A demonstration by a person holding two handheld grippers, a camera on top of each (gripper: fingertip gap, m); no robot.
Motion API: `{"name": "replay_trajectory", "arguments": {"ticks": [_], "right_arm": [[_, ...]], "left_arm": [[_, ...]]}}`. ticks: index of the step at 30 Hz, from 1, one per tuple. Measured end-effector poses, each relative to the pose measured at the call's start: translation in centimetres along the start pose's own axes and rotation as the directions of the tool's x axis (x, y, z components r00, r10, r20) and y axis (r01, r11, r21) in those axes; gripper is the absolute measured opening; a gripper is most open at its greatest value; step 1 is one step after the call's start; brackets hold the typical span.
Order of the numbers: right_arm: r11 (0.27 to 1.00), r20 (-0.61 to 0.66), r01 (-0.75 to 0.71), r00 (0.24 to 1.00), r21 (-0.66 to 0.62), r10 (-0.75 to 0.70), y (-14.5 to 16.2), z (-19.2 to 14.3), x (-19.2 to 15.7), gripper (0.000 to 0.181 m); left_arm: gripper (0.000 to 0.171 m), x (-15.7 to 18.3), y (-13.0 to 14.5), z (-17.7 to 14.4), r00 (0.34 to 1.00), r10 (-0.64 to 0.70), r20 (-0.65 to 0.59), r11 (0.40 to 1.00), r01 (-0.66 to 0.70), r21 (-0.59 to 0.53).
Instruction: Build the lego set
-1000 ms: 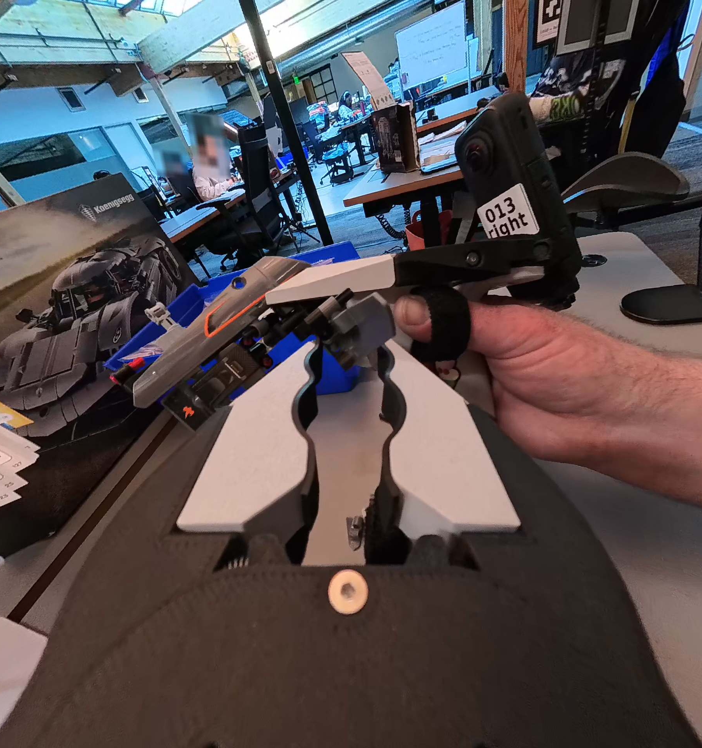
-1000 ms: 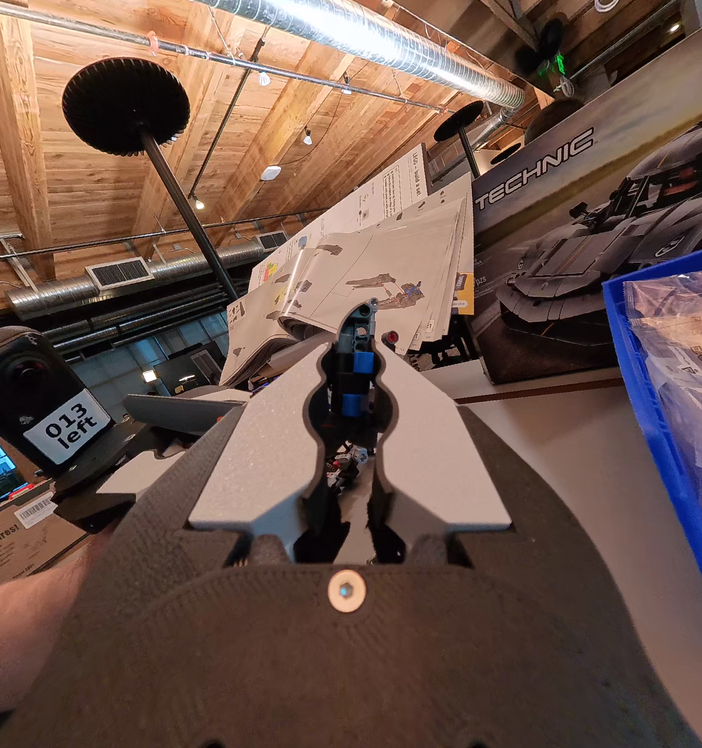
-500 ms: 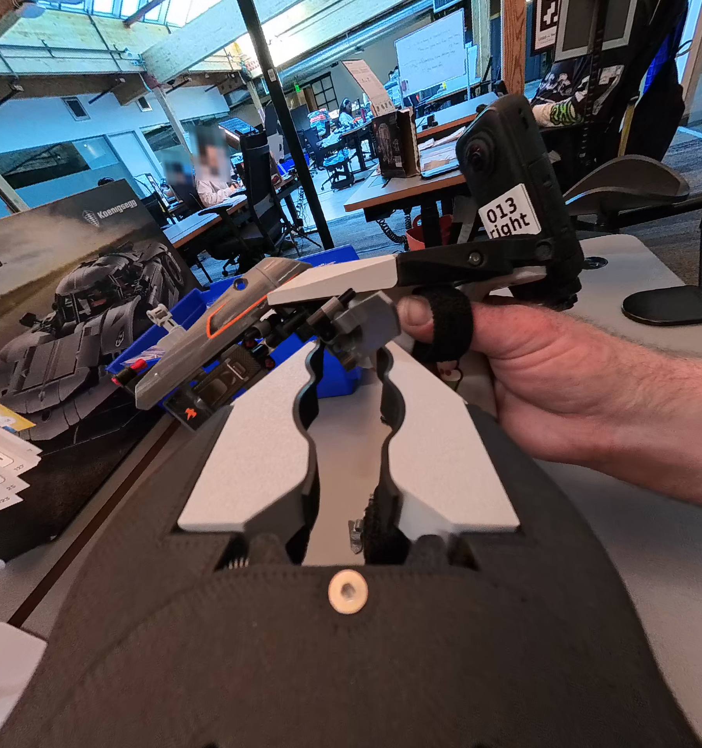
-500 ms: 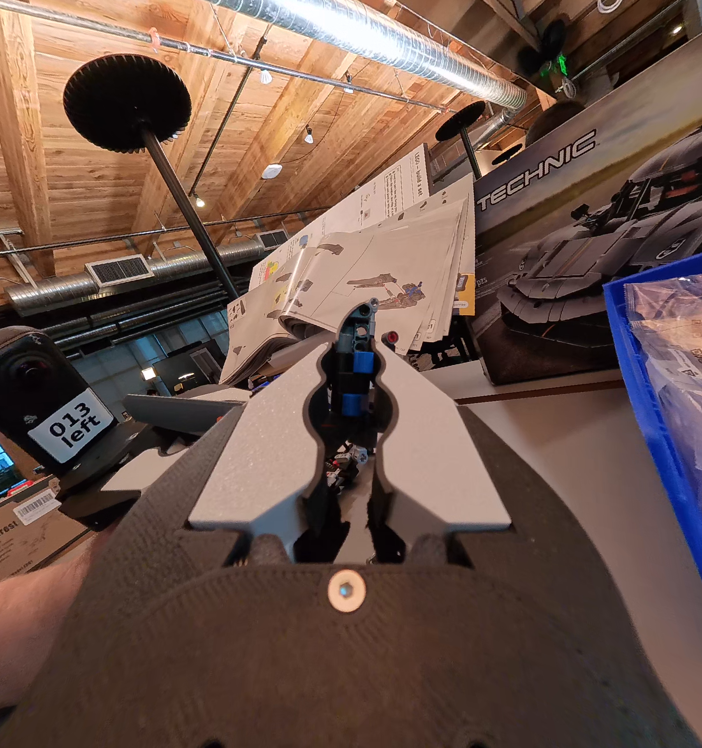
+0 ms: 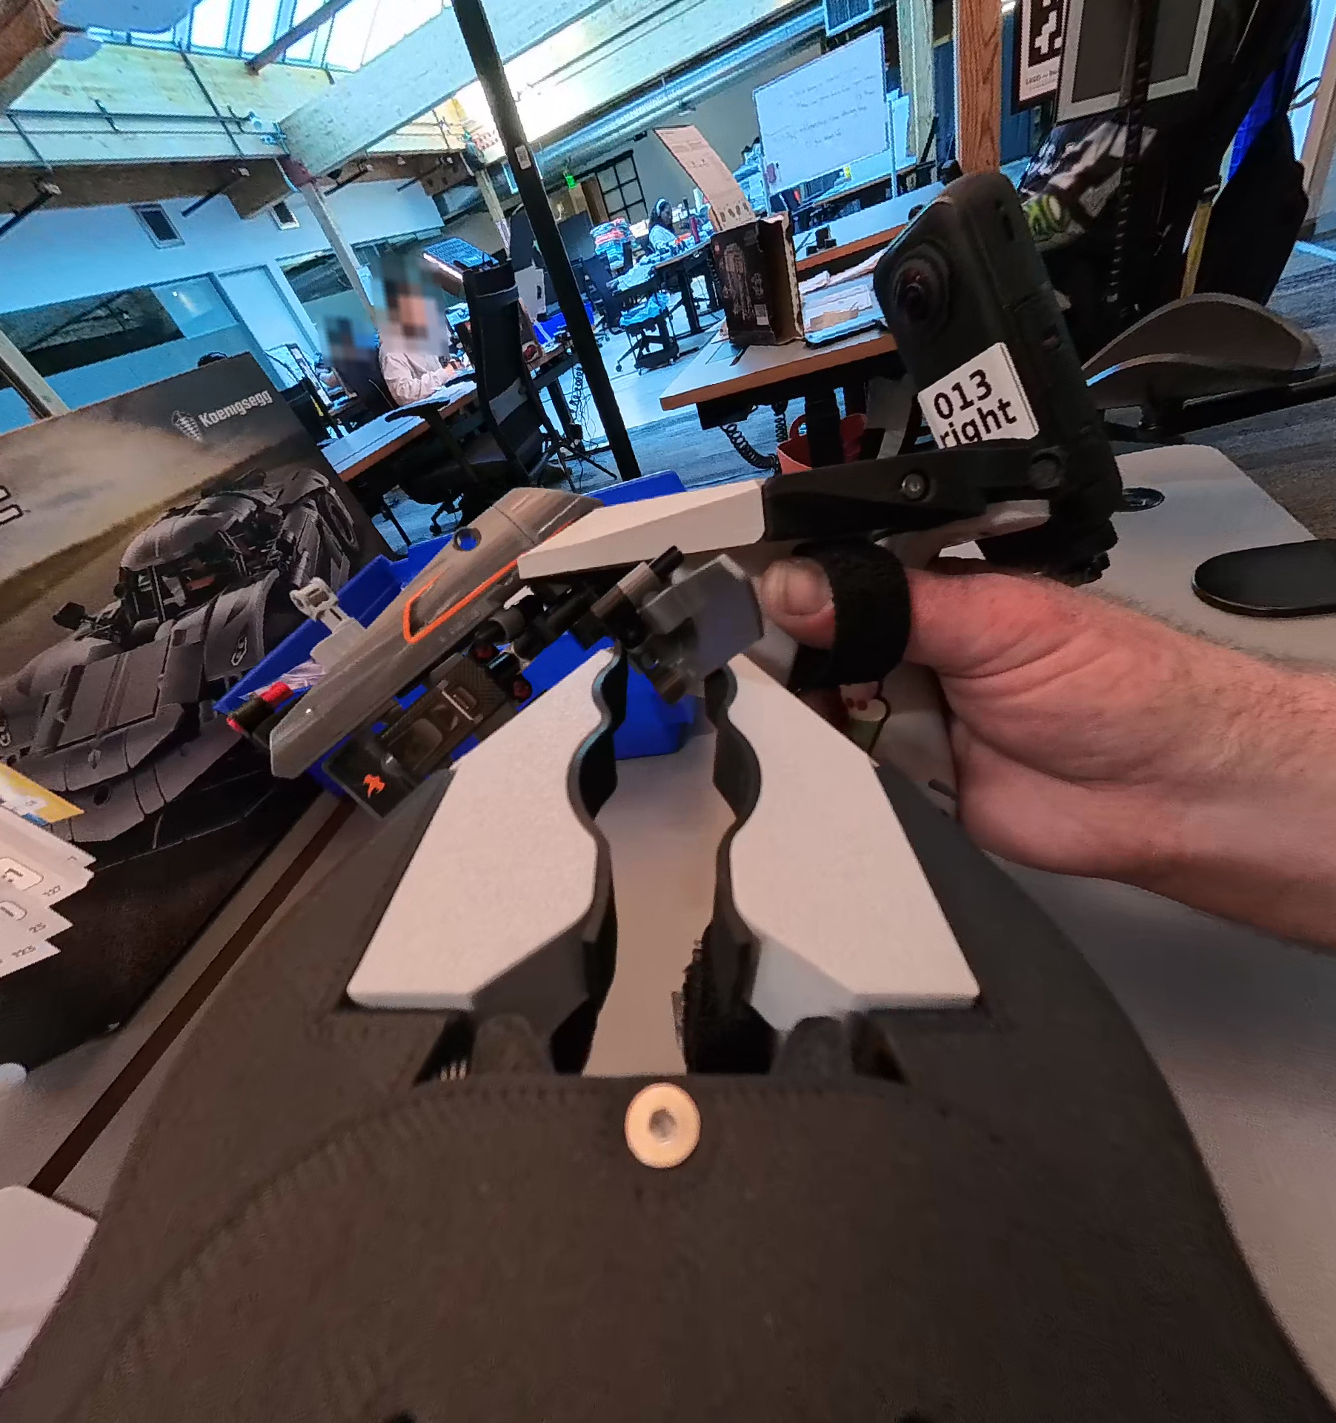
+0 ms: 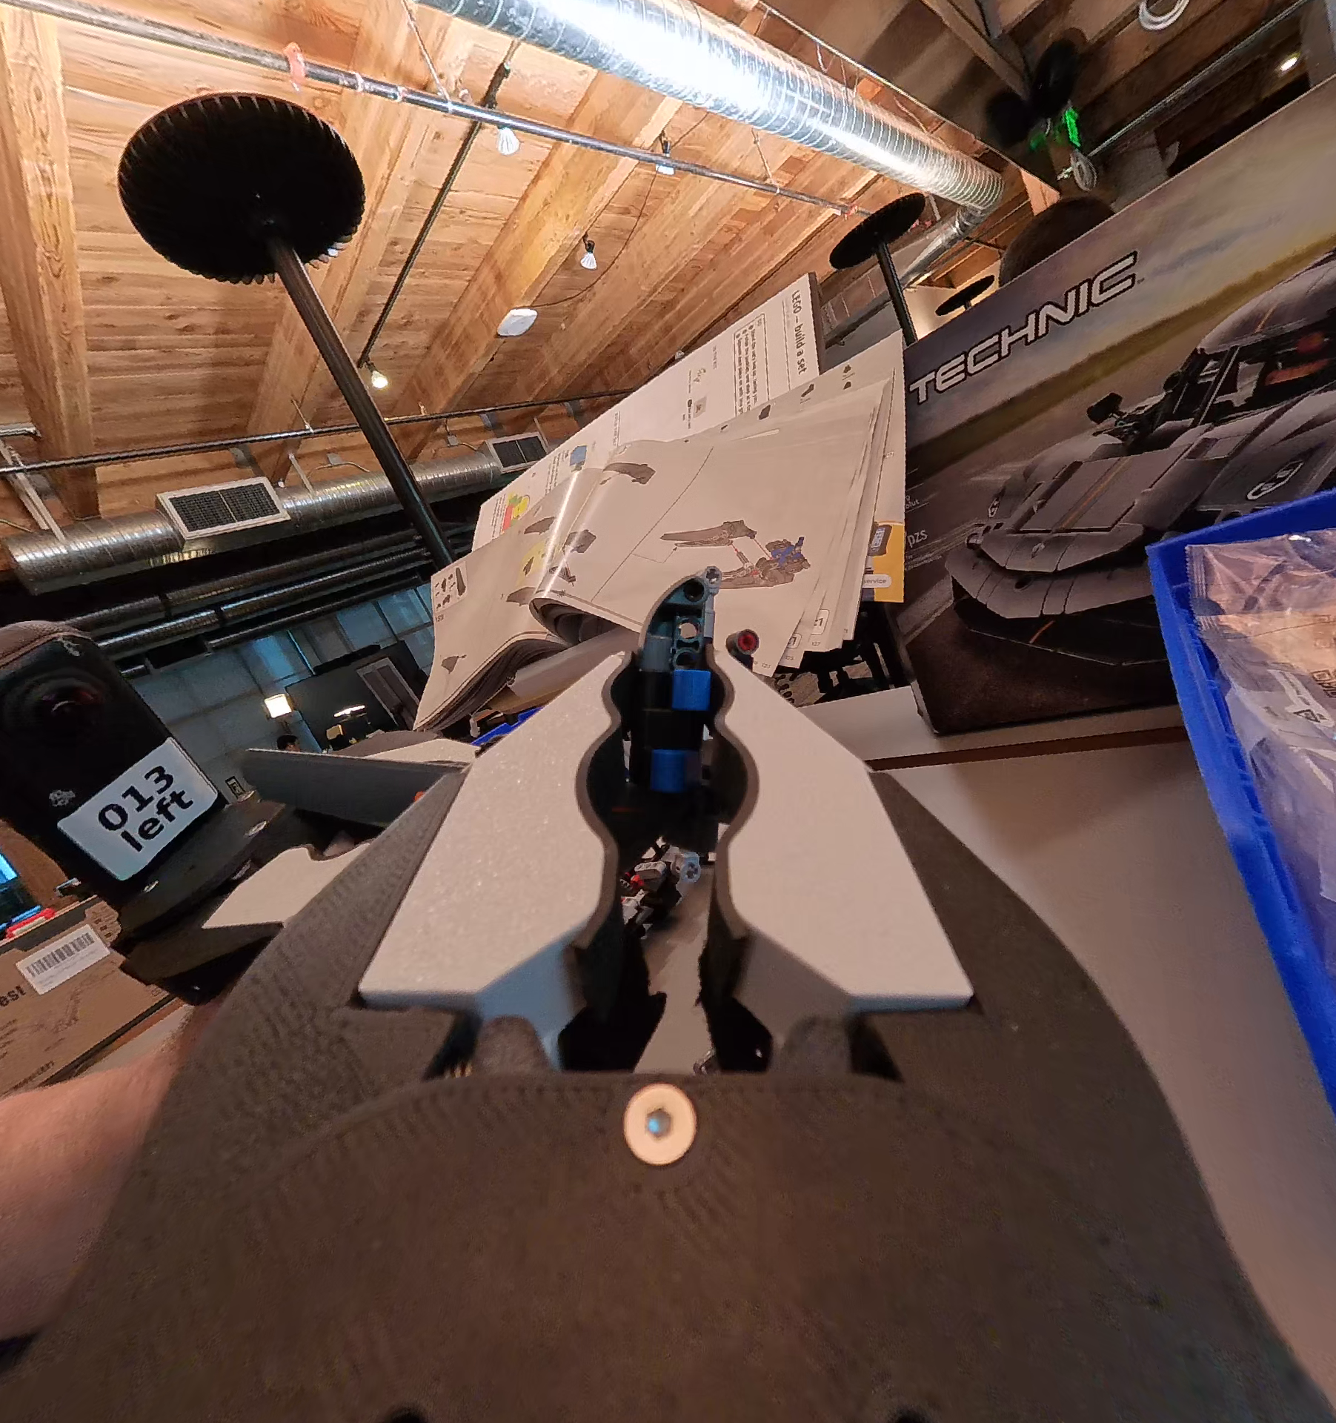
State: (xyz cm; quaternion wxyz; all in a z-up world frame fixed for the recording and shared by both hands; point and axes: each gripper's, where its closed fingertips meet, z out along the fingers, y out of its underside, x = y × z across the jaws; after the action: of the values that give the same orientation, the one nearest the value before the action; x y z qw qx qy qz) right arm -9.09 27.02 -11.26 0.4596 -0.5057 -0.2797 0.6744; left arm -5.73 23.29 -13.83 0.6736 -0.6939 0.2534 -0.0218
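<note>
A grey lego car section [image 5: 418, 654] with orange trim and black and red pins is held in the air, tilted down to the left. My right gripper [image 6: 668, 678] is shut on its dark core with blue pins [image 6: 680, 693]. In the left wrist view one white finger of the right gripper [image 5: 649, 523] lies over the model, with a person's hand [image 5: 1034, 731] on the handle. My left gripper [image 5: 663, 678] is open, with the tabletop showing between its fingers. Its tips sit just under the model's grey end block [image 5: 695, 624].
The set's box [image 5: 149, 577] stands at the back left and also shows in the right wrist view [image 6: 1111, 462]. An open instruction booklet [image 6: 688, 523] leans beside it. A blue bin [image 6: 1265, 847] holds plastic parts bags [image 6: 1303, 693]. A black disc [image 5: 1280, 577] lies on the grey table [image 5: 1226, 1078]. The grippers' ends are close to 5 cm from one another.
Almost nothing. Both grippers and the held model have kept their places, with only a slight shift of the view.
</note>
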Motion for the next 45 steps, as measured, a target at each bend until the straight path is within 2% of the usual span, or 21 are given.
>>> {"name": "replay_trajectory", "arguments": {"ticks": [24,30,38,45], "right_arm": [[1.000,0.003,0.003,1.000,-0.001,-0.003,0.02,-0.03,-0.05,0.013],[0.999,0.008,0.031,0.999,-0.015,-0.031,0.20,0.16,-0.43,0.013],[1.000,0.007,0.027,1.000,-0.013,-0.027,0.16,0.11,-0.34,0.013],[0.999,0.003,0.045,0.999,-0.025,-0.045,0.30,0.18,-0.44,0.013]], "left_arm": [[0.036,0.72,-0.37,0.22,0.999,-0.014,-0.039,1.000,0.015,0.026],[0.028,0.23,-0.21,0.12,1.000,-0.020,-0.011,0.999,0.021,0.026],[0.034,0.59,-0.29,0.23,0.999,-0.019,-0.036,0.999,0.020,0.027],[0.025,0.12,-0.21,0.08,0.999,-0.033,-0.031,0.999,0.033,0.018]]}}
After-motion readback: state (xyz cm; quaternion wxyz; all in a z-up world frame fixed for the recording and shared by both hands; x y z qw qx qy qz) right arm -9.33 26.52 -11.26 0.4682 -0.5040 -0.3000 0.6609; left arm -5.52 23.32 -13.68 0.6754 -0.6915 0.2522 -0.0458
